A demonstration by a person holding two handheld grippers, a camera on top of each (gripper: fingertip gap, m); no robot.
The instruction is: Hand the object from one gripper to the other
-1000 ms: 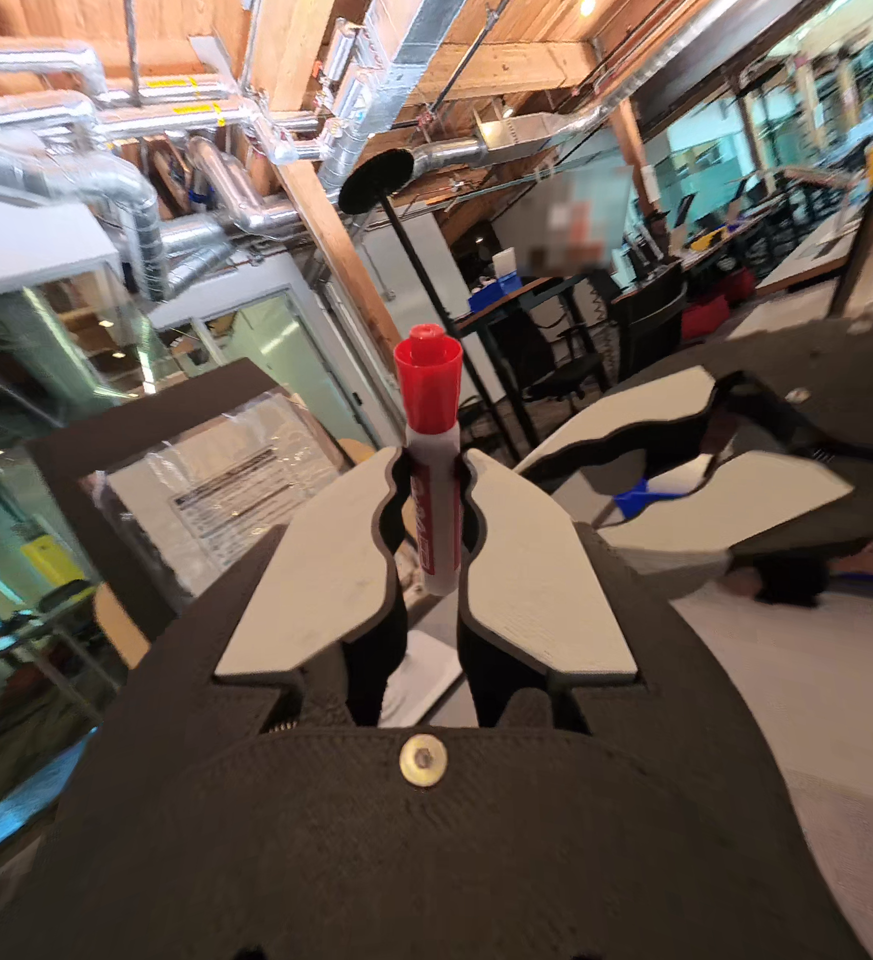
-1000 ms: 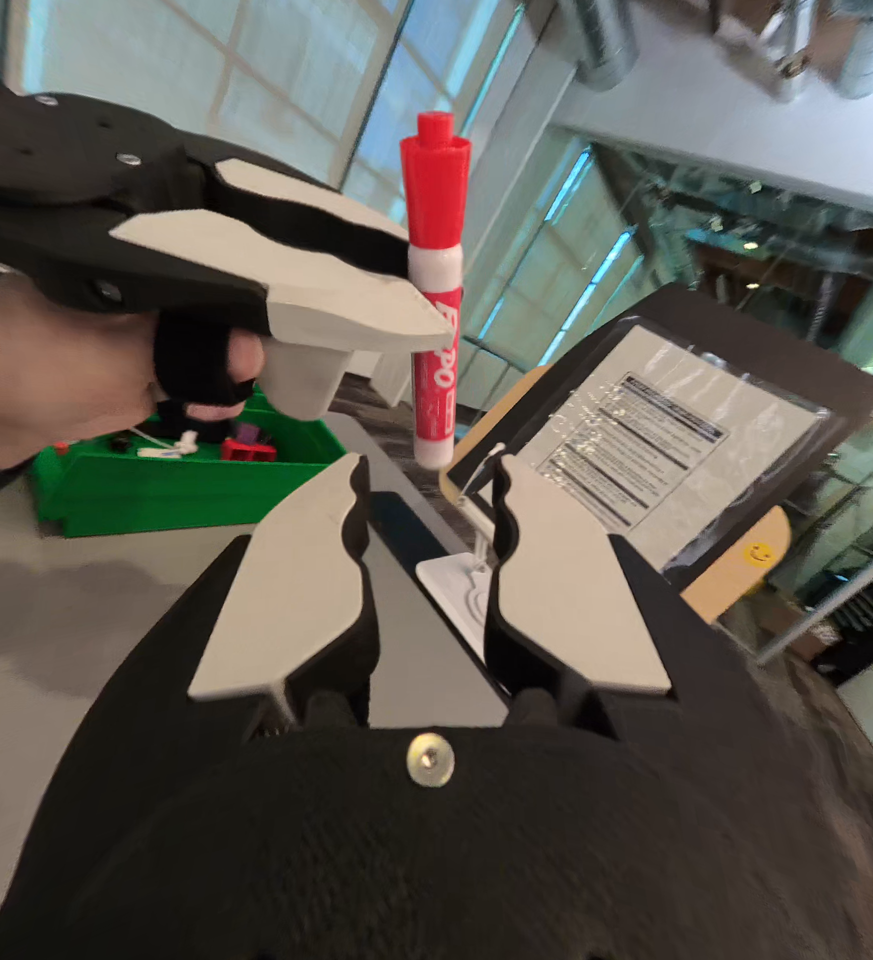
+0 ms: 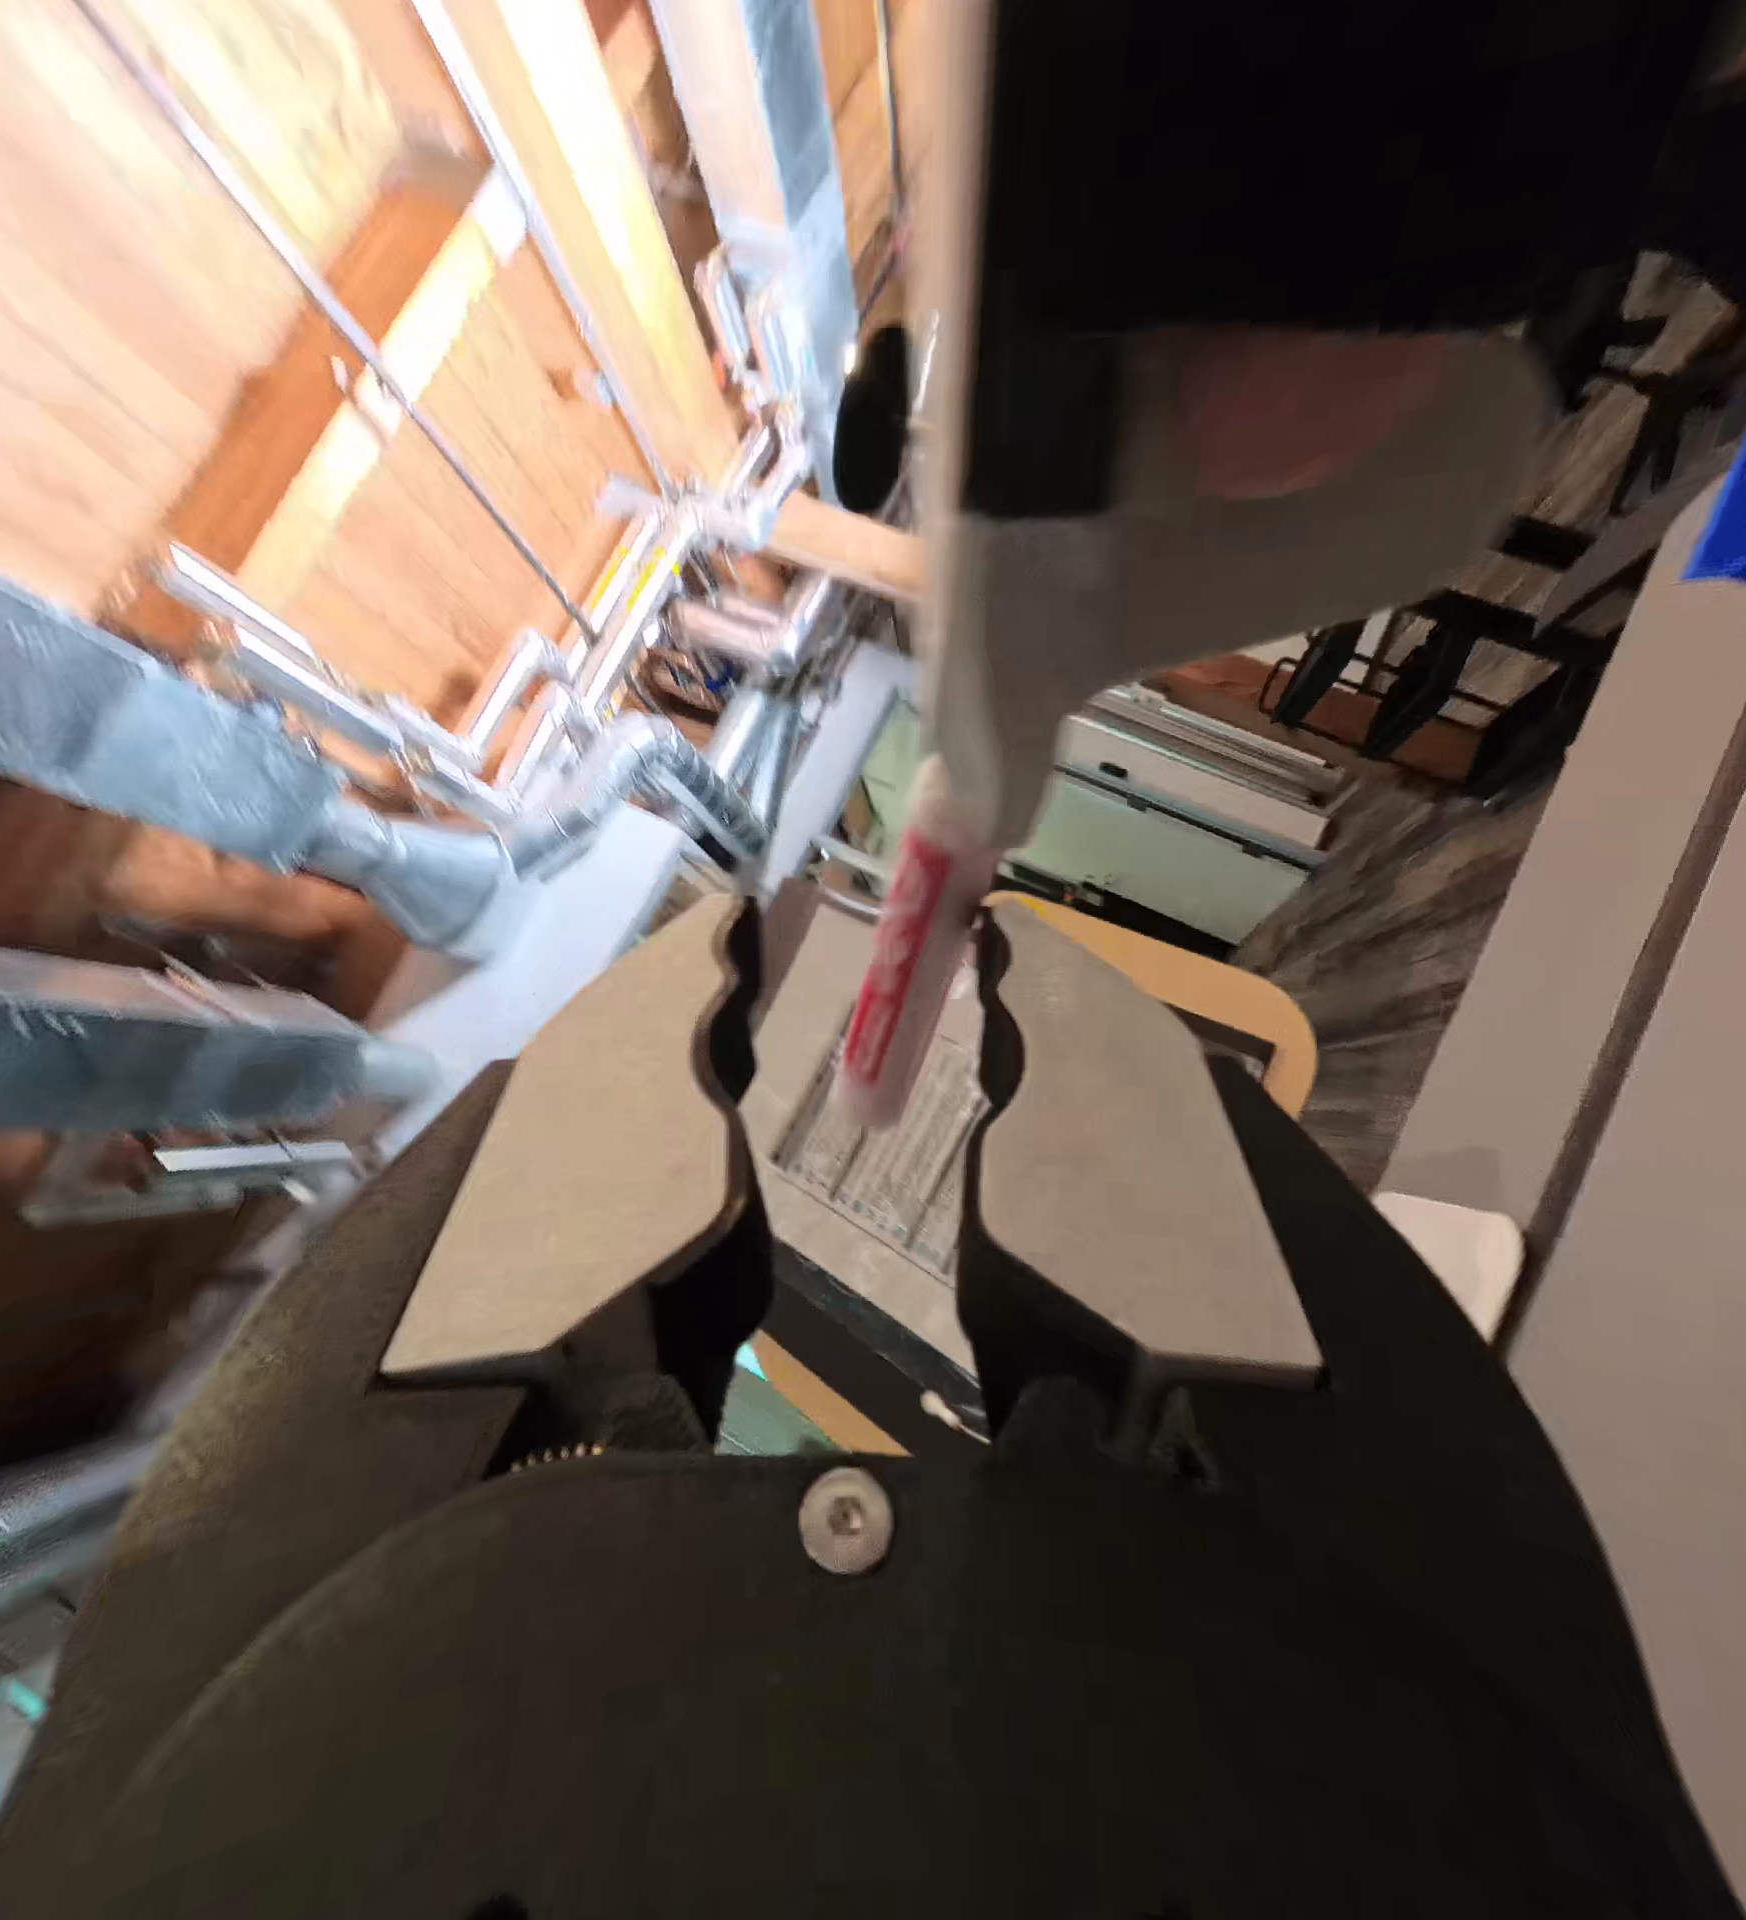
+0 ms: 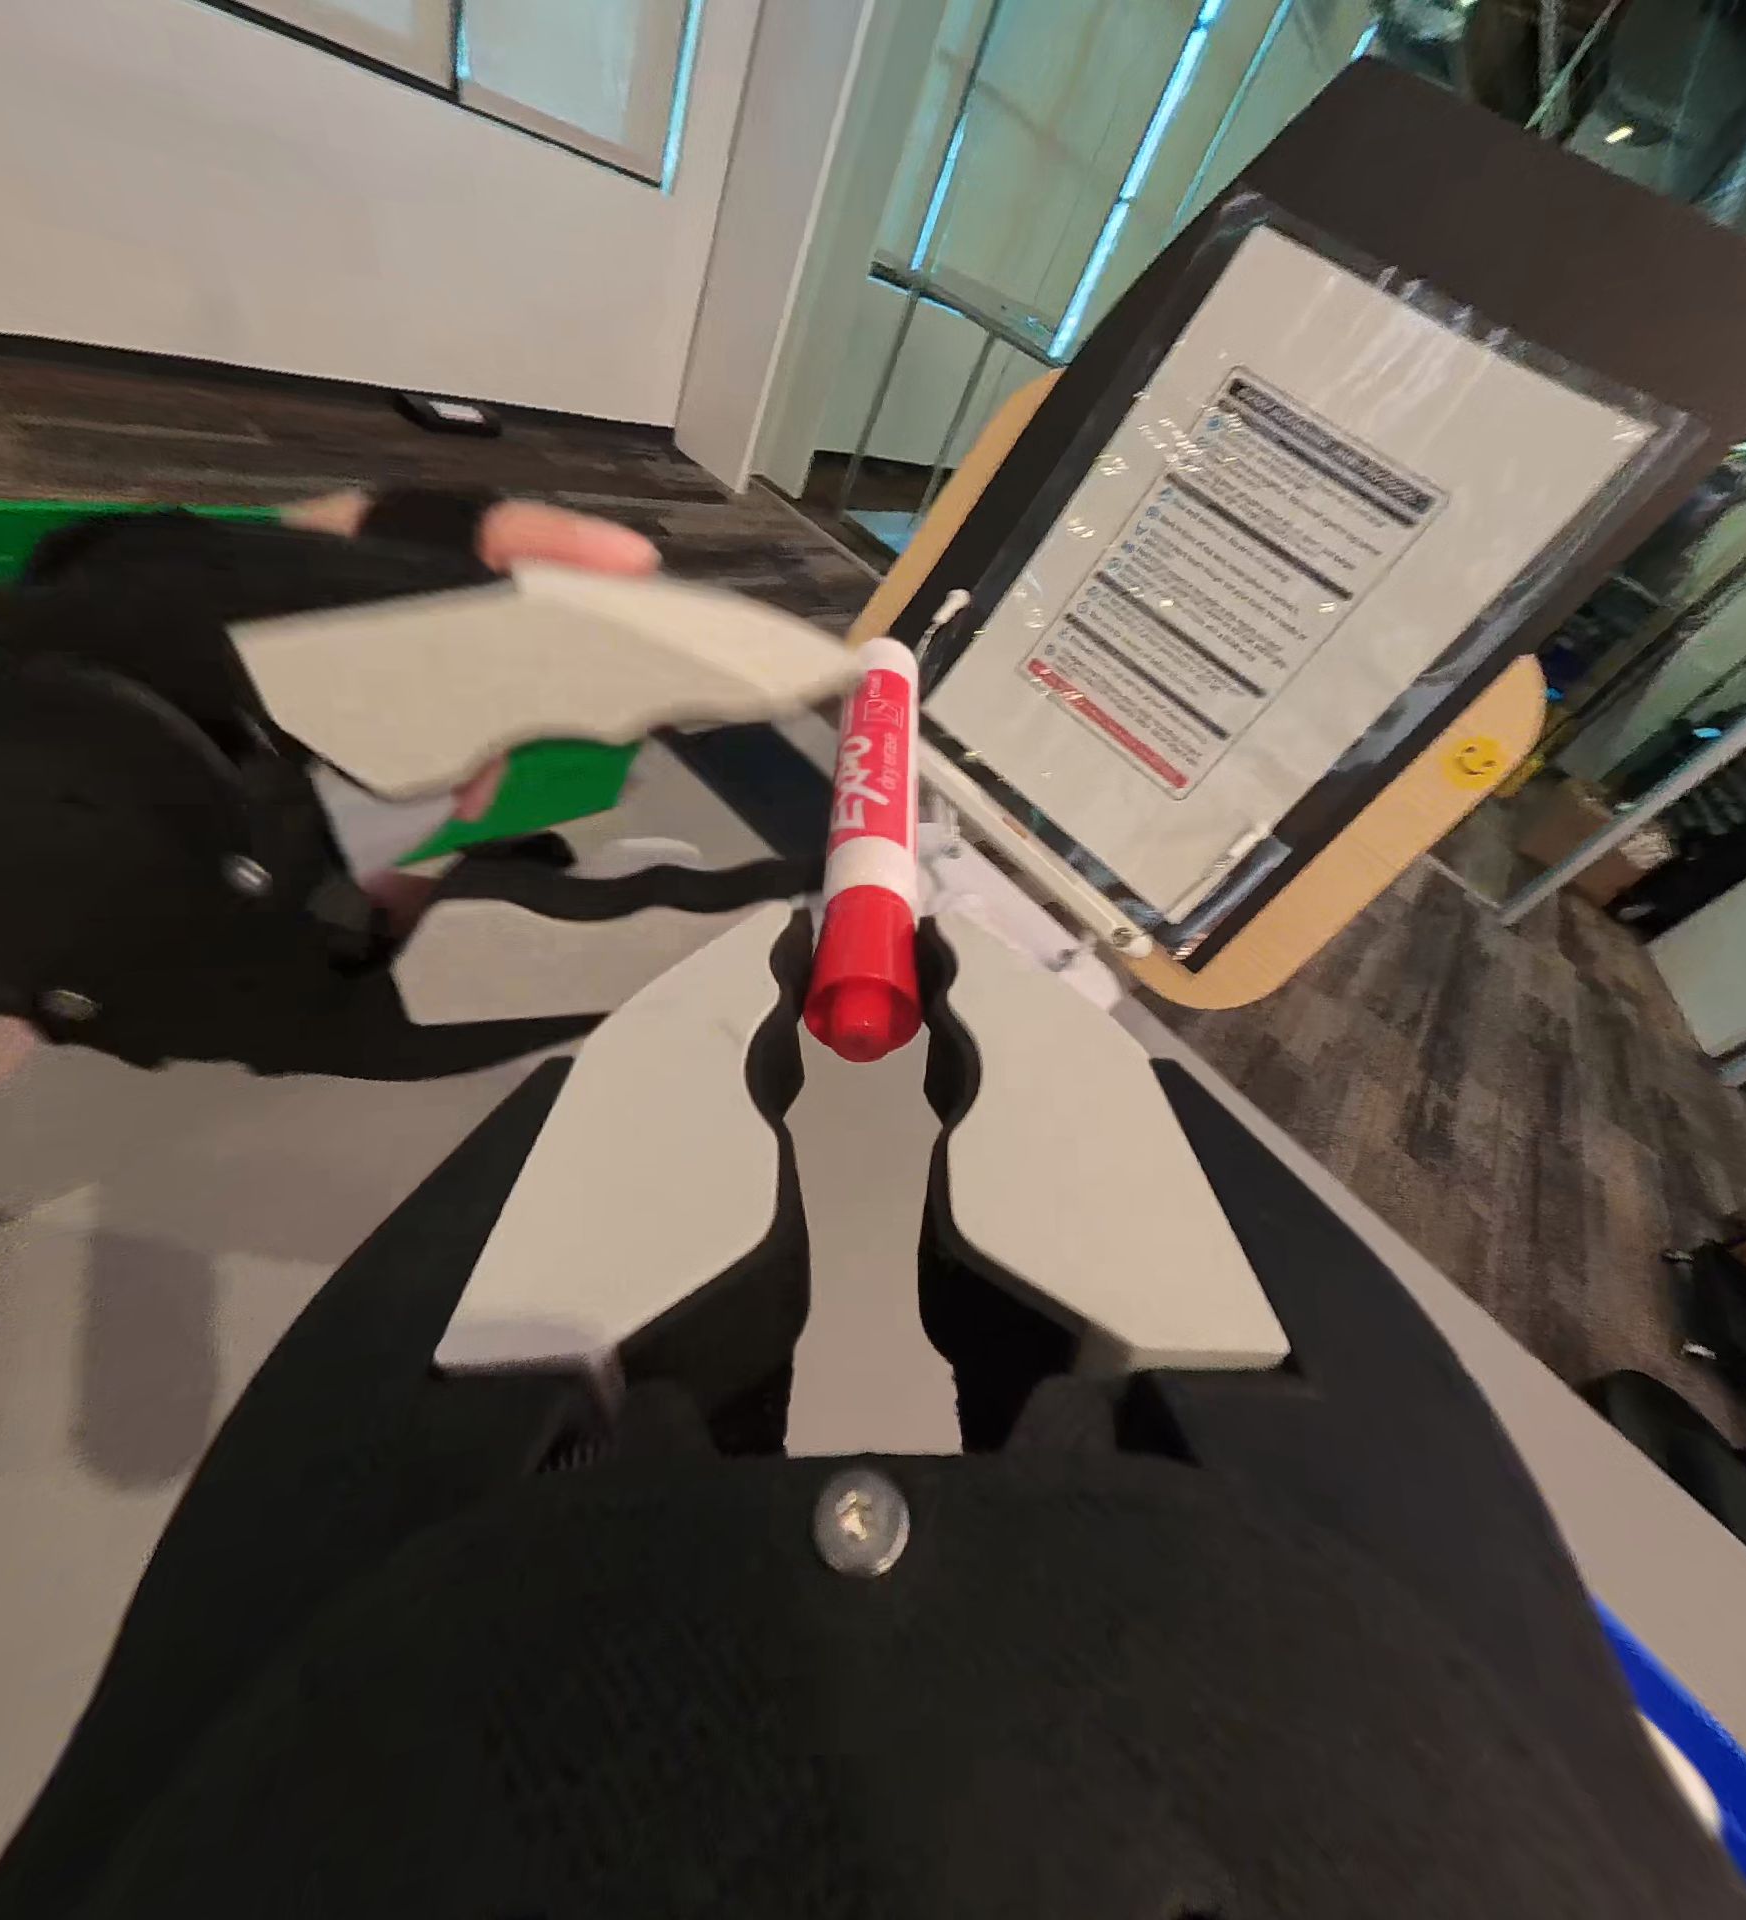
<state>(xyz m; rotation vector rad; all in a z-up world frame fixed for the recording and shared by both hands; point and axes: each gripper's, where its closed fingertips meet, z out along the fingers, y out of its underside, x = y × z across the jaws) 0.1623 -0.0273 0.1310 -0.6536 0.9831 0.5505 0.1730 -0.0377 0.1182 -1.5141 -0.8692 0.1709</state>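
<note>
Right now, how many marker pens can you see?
1. The red marker sits capped end first in the right gripper, beside the open left gripper. Others may lie out of view.

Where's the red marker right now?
In the right wrist view, the red marker sits cap-first between the right gripper fingertips, with the open left gripper around its white end.

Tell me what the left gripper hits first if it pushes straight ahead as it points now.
Probably the red marker, which hangs between the open left gripper's fingertips and is held by the right gripper. Depth is blurred, so this is tentative.
</note>
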